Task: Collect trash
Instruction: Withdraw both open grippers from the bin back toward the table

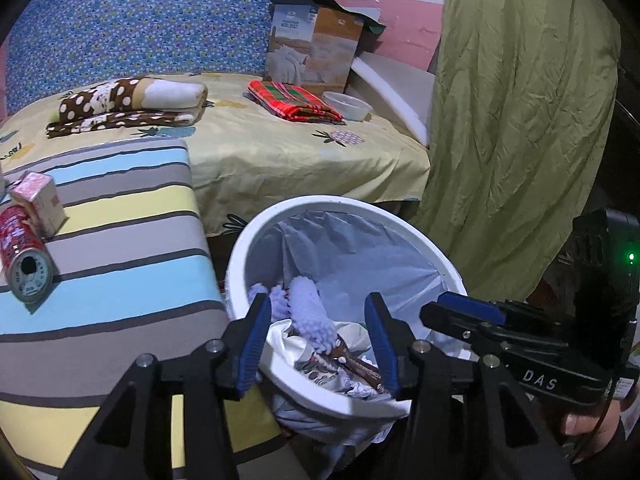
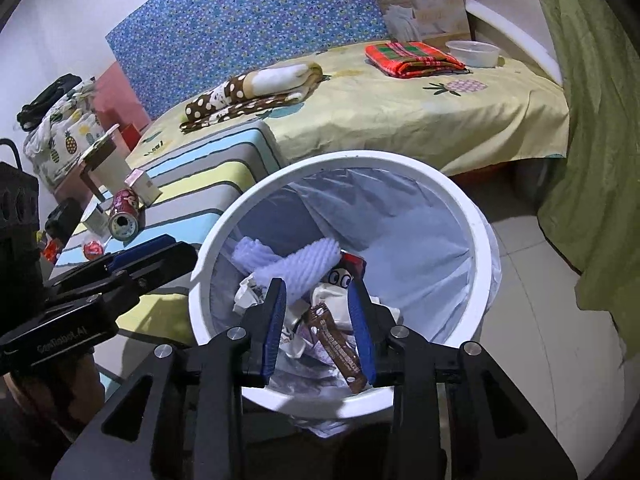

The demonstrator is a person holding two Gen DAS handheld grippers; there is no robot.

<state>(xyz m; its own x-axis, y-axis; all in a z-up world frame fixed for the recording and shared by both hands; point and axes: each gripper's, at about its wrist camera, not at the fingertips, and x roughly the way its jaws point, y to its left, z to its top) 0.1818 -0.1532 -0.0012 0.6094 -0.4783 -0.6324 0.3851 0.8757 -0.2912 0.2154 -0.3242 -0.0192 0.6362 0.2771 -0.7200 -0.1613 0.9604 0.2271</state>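
Several pieces of trash already lie in the white bin: a lilac foam sleeve, crumpled paper, a brown wrapper. I hold both grippers over its rim, the left gripper and the right gripper each with jaws spread and nothing between them. By my reckoning the job is partway done: a red can on its side and a small pink carton remain on the striped cushion beside the bin.

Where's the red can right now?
The red can lies on its side on the striped cushion, left of the bin, beside a small pink carton.
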